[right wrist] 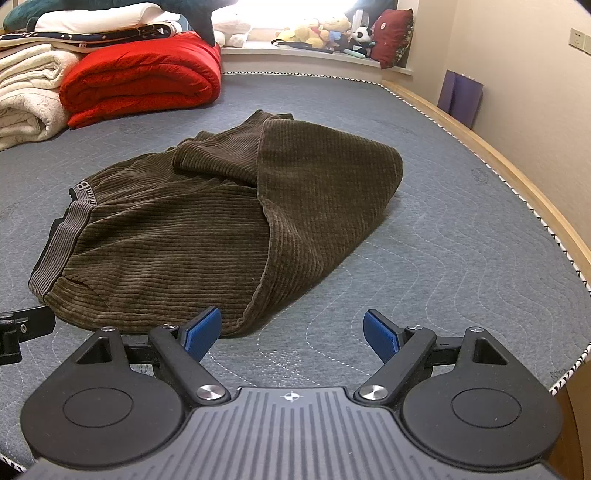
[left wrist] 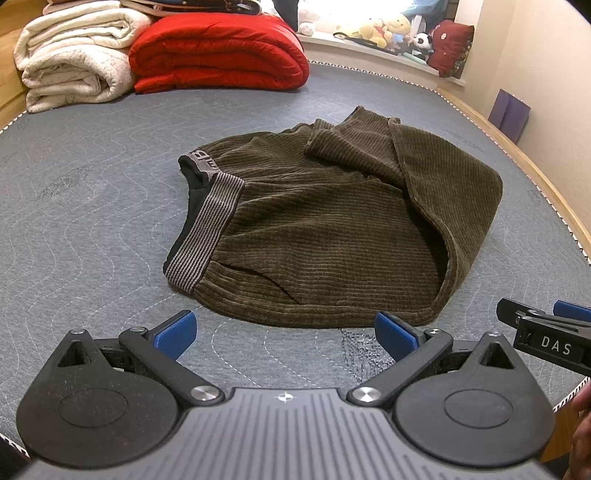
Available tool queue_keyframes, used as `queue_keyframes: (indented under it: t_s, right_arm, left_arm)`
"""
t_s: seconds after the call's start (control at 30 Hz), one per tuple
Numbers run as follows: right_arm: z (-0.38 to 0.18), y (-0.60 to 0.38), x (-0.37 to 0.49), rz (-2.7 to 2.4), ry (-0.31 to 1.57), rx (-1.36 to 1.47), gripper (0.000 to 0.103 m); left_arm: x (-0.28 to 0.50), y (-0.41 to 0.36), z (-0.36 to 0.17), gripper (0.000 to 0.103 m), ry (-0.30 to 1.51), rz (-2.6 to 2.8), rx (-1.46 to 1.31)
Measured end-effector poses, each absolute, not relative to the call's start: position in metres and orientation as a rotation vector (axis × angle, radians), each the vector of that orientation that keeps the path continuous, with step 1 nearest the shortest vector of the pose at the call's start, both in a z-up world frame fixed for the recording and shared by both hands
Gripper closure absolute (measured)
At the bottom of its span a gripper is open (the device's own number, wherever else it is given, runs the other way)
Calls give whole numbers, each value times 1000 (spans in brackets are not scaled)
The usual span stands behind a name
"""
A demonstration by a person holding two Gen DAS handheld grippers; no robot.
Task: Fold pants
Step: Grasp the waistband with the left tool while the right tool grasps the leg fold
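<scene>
Grey quilted mattress [left wrist: 92, 221], wavy stitching, wooden bed frame [right wrist: 517, 173] along right edge. Brown corduroy pants [left wrist: 332, 229] folded in heap mid-mattress, waistband left. Red quilt [left wrist: 218, 55], cream blankets [left wrist: 74, 62] stacked at far end; plush toys [right wrist: 317, 31] on windowsill. Left gripper [left wrist: 284, 334], right gripper [right wrist: 291, 332]: both spread wide, empty, above mattress near pants' front edge.

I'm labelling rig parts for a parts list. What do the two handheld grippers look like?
Both match: the left gripper and right gripper have black linkage arms with silver pivot bolts, round black housings, a ribbed grey body bearing a small crosshair mark, and blue textured pads. The right gripper's side reads "DAS".
</scene>
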State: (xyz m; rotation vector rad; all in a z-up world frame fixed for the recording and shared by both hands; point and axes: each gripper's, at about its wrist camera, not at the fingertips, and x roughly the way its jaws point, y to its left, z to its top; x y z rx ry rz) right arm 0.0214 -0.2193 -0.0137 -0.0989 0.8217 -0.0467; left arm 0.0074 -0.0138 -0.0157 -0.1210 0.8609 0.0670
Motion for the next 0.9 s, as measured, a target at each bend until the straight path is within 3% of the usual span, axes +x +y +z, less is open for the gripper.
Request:
queue_keyframes:
  t_s: [0.27,0.33,0.43,0.47,0.53,0.6,0.67,0.83,0.9]
  right_arm:
    - [-13,-225,25,-52,819,-57,18]
    - [-11,-224,26,-48,820,-50,18]
    - [-7,-221,30,-33,811,-51,18]
    - [-5,-219,32,-30,806,-51,19]
    - [0,-219,36,-27,788,-40,23]
    - [3,-219,44,-23,781,-34,32]
    - [6,-217,55,-14,786,-52,42]
    - [1,-212,100,-5,826,-161,38]
    - [-12,-208,122,-19,879,-225,37]
  left_arm:
    - [8,-4,0,0,791,15,-105]
    - [18,3,9,6,788,-19,-78]
    - [44,14,24,35,803,-89,-28]
    - [53,18,28,49,807,-110,-15]
    - [72,29,35,54,785,-166,-1]
    - [91,41,34,66,752,-198,39]
    - [106,55,25,66,745,-177,60]
    - [143,107,-18,60,889,-36,-90]
    - [154,123,-22,37,894,-27,-181]
